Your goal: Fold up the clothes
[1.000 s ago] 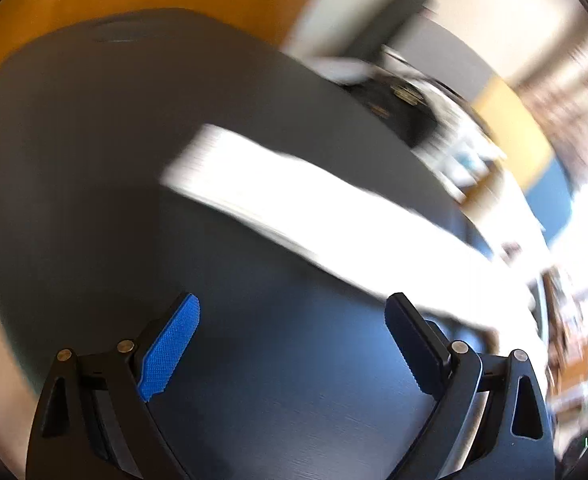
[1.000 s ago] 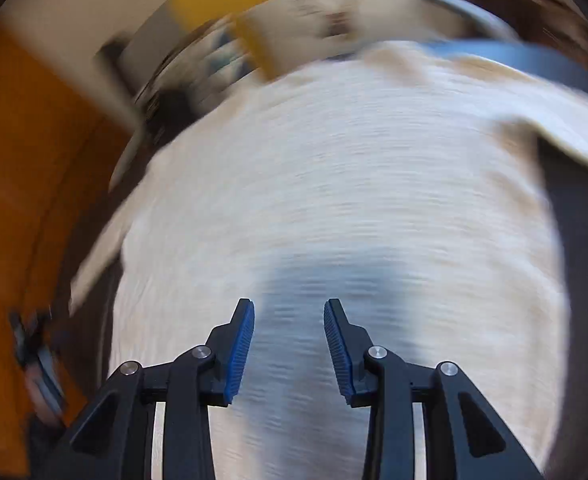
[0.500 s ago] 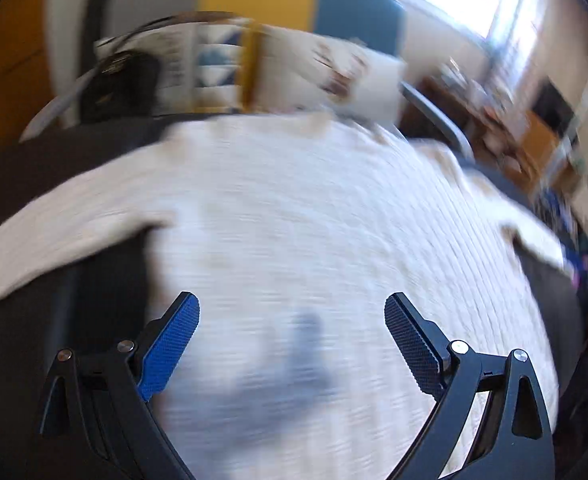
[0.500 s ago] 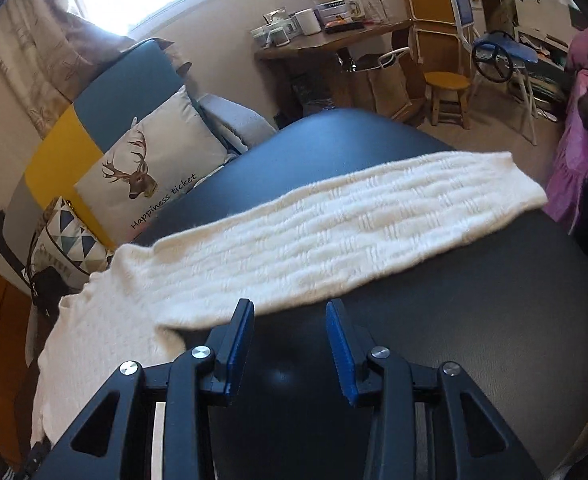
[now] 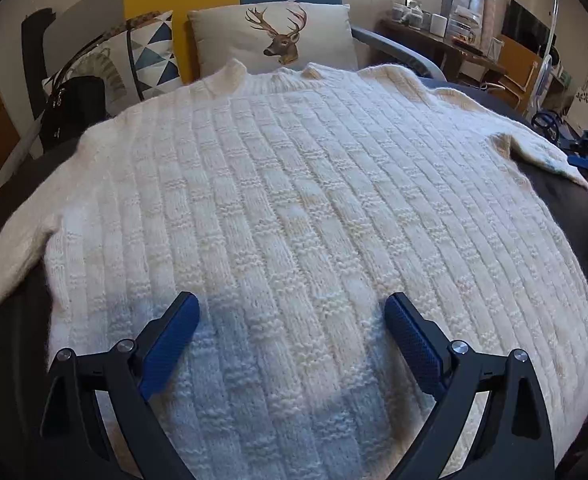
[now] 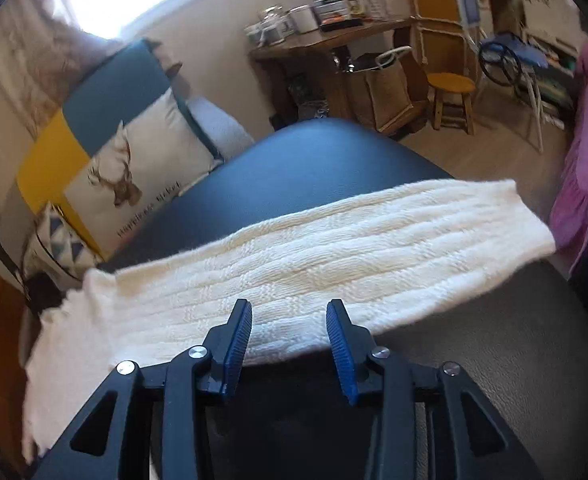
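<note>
Both views have swung: left wrist view went from bare dark tabletop (image 5: 566,208) and a blurred sleeve to squarely over the body of the cream knit sweater (image 5: 294,208); right wrist view went from blurred body knit to the right sleeve (image 6: 334,248), stretched out flat across the tabletop toward its edge.

Sweater lies spread flat, collar toward the cushions, both sleeves out to the sides. No fold made yet, I'd say. Sleeve first looks likely.

Left claw (image 5: 291,320): wide, empty, above the lower body panel.
Right claw (image 6: 289,332): narrower gap, nothing between the pads, at the sleeve's near edge, contact not clear.

Writing: deer cushion (image 6: 141,168) carries a script line, likely "Happiness ticket", blurred here. No label visible on the sweater.
</note>
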A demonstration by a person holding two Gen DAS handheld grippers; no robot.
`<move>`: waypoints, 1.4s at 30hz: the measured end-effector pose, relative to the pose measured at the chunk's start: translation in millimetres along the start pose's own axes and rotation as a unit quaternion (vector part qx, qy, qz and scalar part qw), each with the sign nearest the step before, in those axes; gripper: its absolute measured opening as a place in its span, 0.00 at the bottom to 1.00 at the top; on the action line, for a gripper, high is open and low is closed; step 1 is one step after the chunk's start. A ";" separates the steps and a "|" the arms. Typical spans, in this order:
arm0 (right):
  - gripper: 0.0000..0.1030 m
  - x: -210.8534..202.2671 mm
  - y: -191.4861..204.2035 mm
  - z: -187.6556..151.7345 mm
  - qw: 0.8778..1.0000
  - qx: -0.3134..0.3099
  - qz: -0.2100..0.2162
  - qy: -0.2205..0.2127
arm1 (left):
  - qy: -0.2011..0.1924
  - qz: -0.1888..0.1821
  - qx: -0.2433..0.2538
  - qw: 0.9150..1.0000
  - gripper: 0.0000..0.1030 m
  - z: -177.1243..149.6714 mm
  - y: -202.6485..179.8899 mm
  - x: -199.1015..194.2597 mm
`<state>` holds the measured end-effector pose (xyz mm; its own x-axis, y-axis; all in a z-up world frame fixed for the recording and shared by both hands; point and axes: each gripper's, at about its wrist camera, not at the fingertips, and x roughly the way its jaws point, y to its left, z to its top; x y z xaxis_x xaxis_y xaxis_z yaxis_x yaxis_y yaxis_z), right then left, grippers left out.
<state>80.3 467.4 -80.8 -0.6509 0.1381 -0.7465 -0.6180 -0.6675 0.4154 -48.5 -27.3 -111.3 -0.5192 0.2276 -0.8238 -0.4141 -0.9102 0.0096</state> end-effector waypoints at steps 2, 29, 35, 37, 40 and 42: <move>0.42 -13.6 -29.2 -2.0 0.999 0.041 -0.002 -0.008 | 0.000 0.003 -0.001 1.000 0.94 1.3 -0.5 1.5; 0.61 -6.4 -128.9 17.7 0.952 0.284 0.062 -0.091 | 0.014 0.002 -0.006 1.000 0.95 6.6 -1.8 5.5; 0.60 -1.0 -122.5 20.9 0.956 0.264 0.073 -0.104 | 0.016 -0.001 -0.007 1.000 0.95 7.0 -1.7 5.5; 0.60 2.2 -115.1 23.8 0.964 0.238 0.066 -0.098 | 0.018 -0.003 -0.006 1.000 0.95 7.4 -1.0 6.7; 0.39 5.5 -113.8 26.0 0.968 0.232 0.056 -0.082 | 0.020 -0.004 -0.006 1.000 0.95 8.3 -0.8 7.0; 0.08 13.7 -122.6 22.8 0.963 0.255 0.055 -0.063 | 0.021 -0.005 -0.007 1.000 0.95 8.1 -1.9 6.1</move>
<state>137.1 567.8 -130.1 -0.7529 0.1971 -0.6279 -0.6580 -0.2418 0.7131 -57.0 -21.4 -111.8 -0.4836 0.2214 -0.8468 -0.4076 -0.9131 -0.0060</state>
